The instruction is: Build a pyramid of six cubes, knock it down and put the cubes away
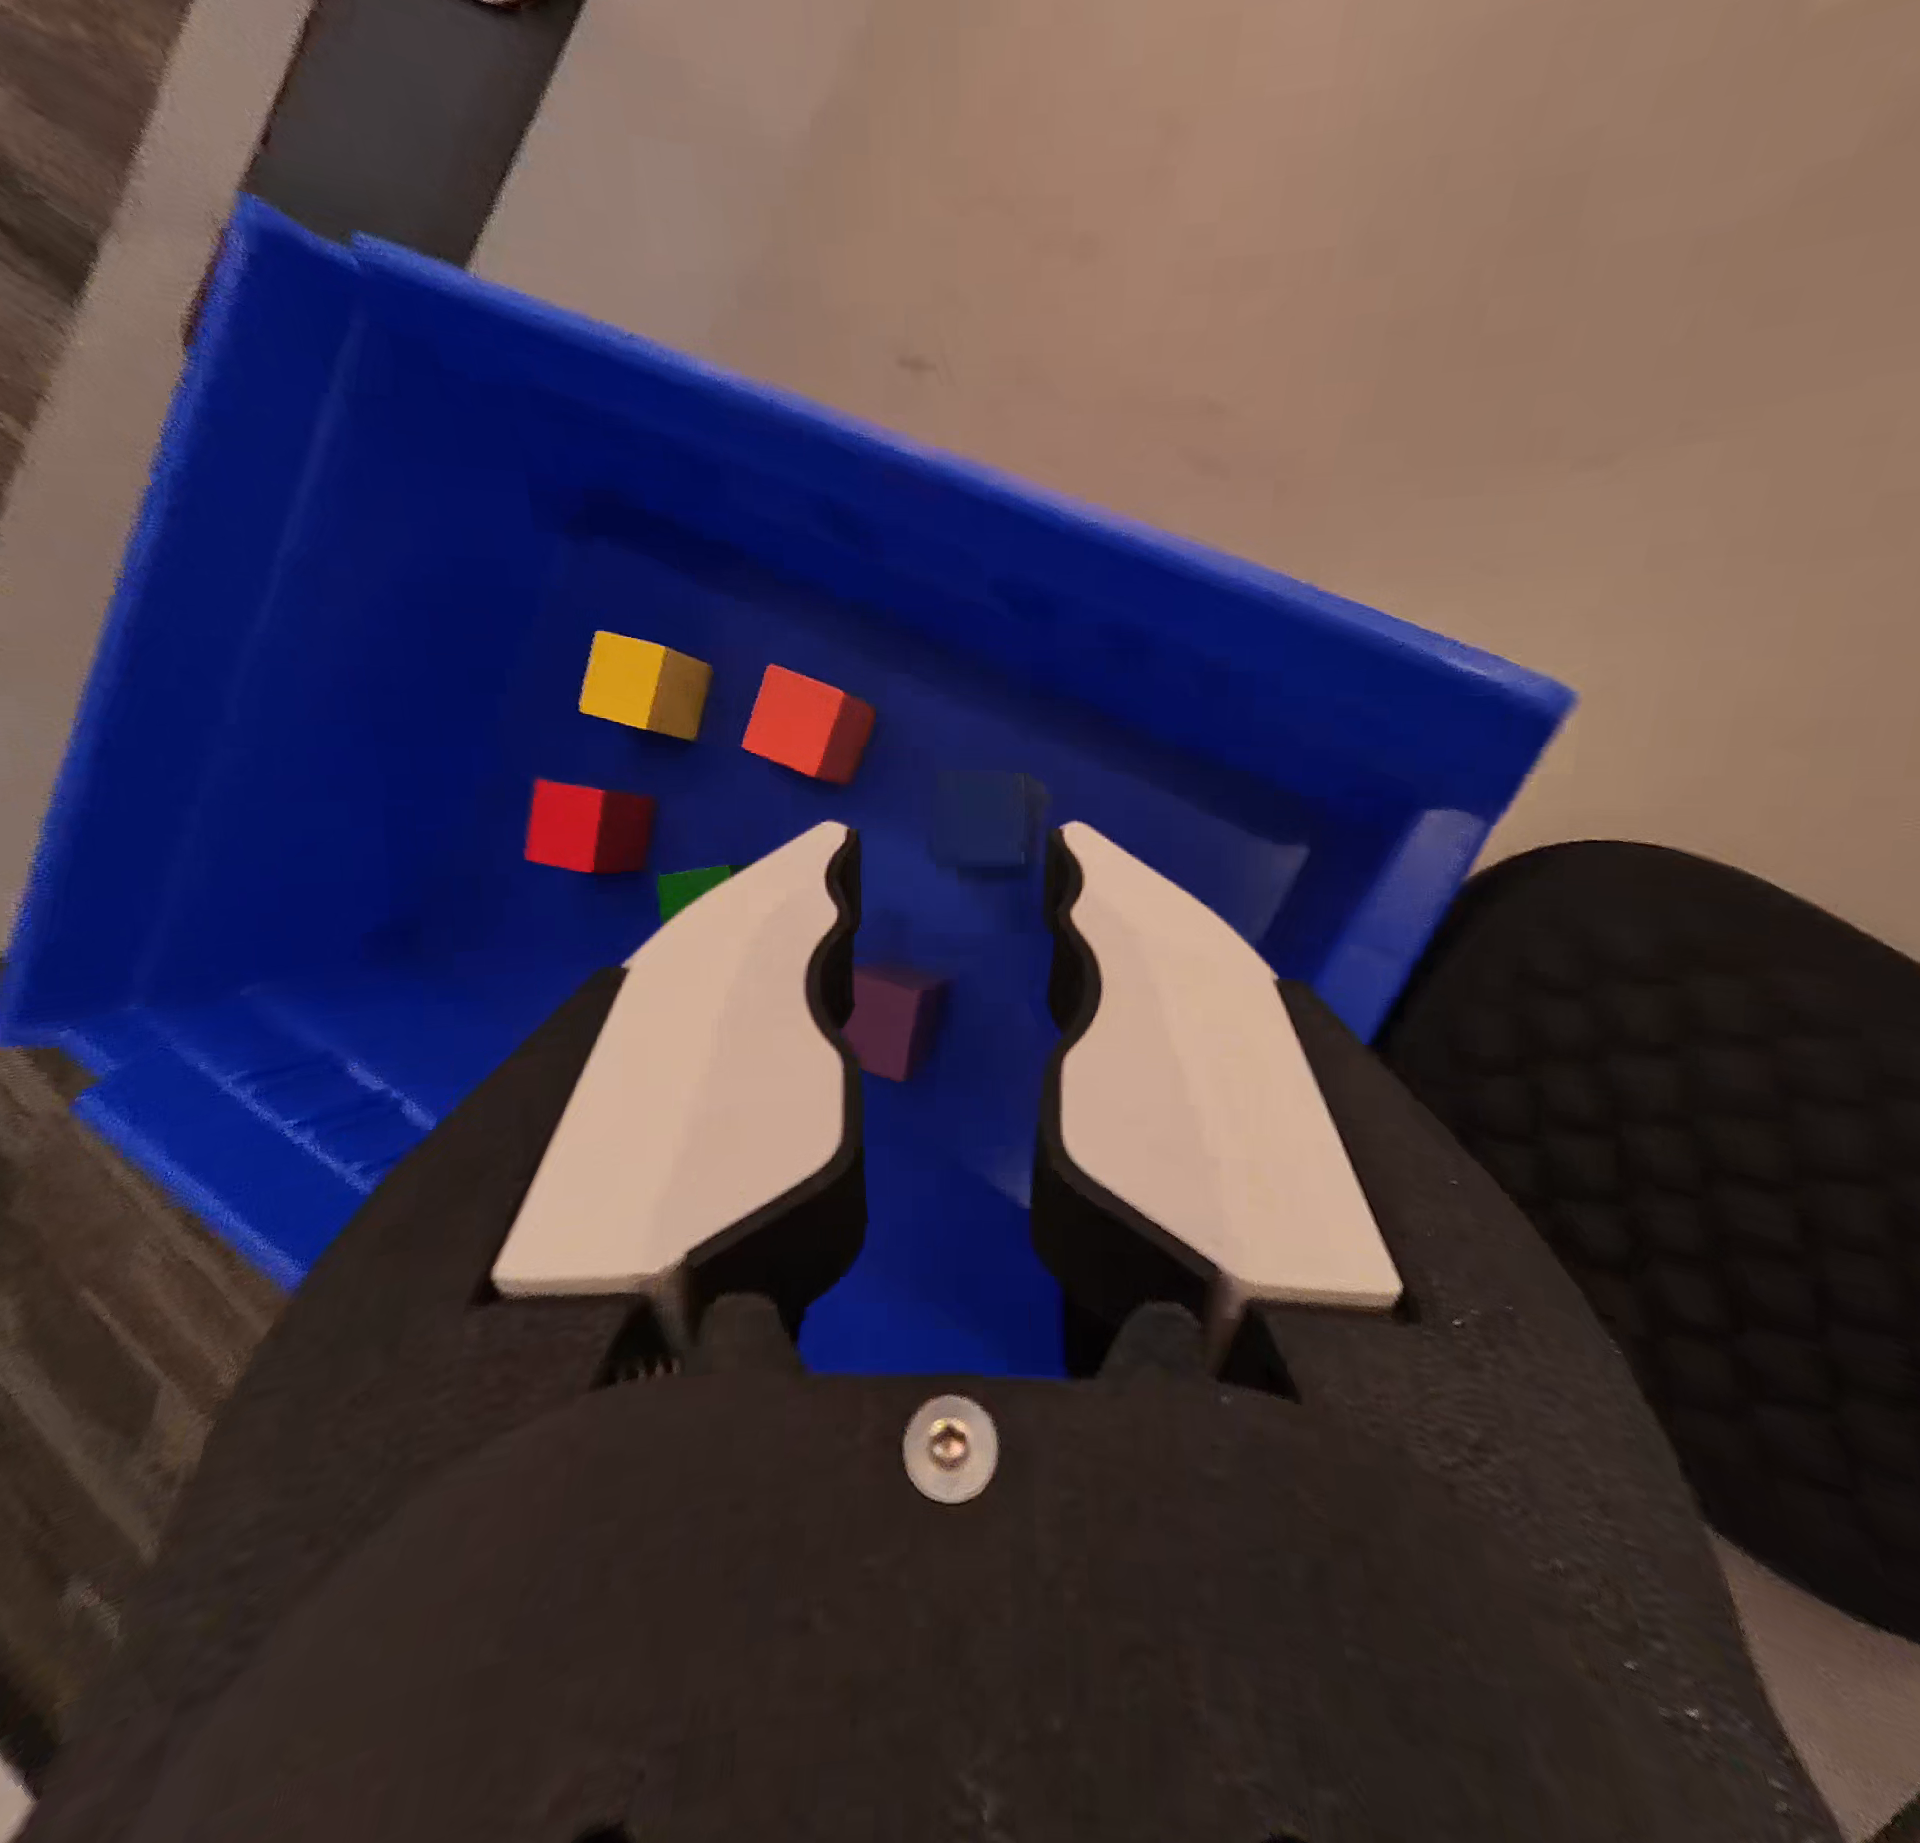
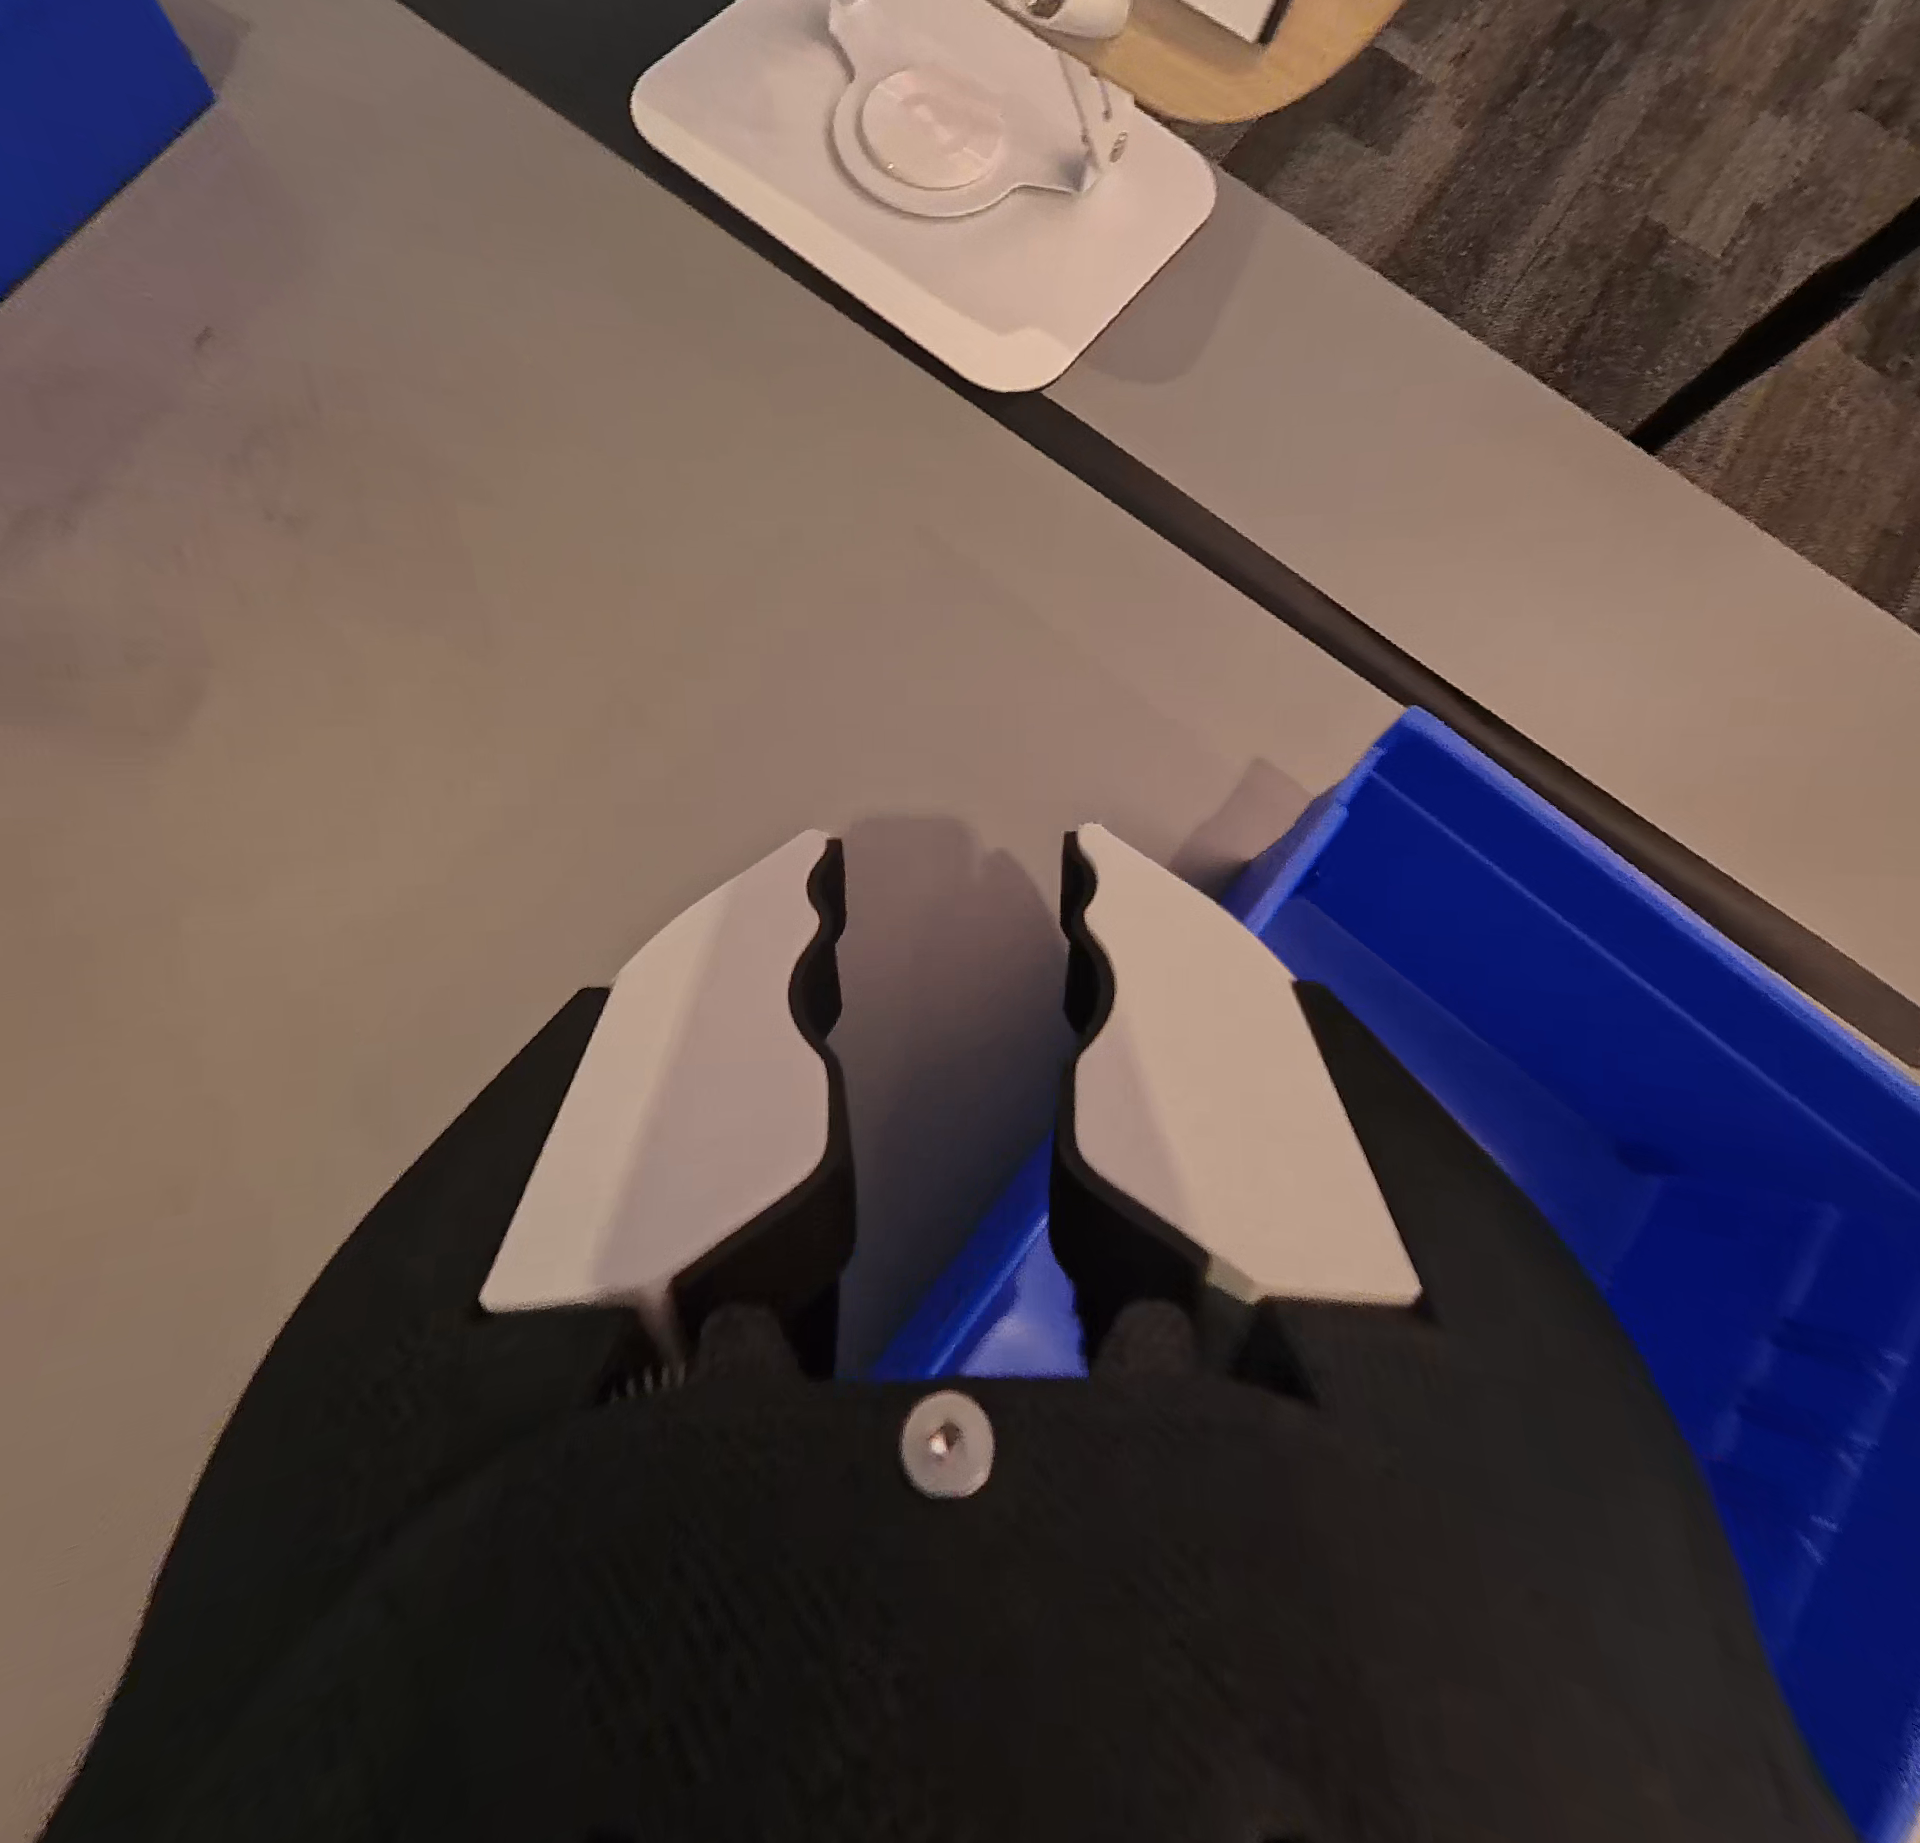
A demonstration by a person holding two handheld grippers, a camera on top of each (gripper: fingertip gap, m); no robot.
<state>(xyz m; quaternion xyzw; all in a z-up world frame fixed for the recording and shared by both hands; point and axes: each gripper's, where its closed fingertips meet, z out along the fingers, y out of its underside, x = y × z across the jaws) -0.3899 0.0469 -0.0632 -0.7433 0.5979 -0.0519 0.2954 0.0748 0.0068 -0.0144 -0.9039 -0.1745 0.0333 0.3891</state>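
Note:
In the left wrist view, a blue bin (image 1: 343, 505) holds six cubes: yellow (image 1: 642, 684), orange (image 1: 806, 721), red (image 1: 586, 825), dark blue (image 1: 985, 819), purple (image 1: 891, 1020), and a green one (image 1: 690, 889) partly hidden behind my left finger. My left gripper (image 1: 951, 843) is open and empty above the bin; the purple cube lies below, between the fingers. In the right wrist view, my right gripper (image 2: 951, 848) is open and empty over the grey table (image 2: 416, 650), next to a second blue bin (image 2: 1621, 1118).
A white stand base (image 2: 935, 204) sits at the table's far edge, by a dark strip (image 2: 1299, 588). A corner of a blue bin (image 2: 73, 79) shows at the upper left. A black mesh chair (image 1: 1683, 1170) is right of the left bin. Carpet lies beyond. There is about 45 cm between the tips of the two grippers.

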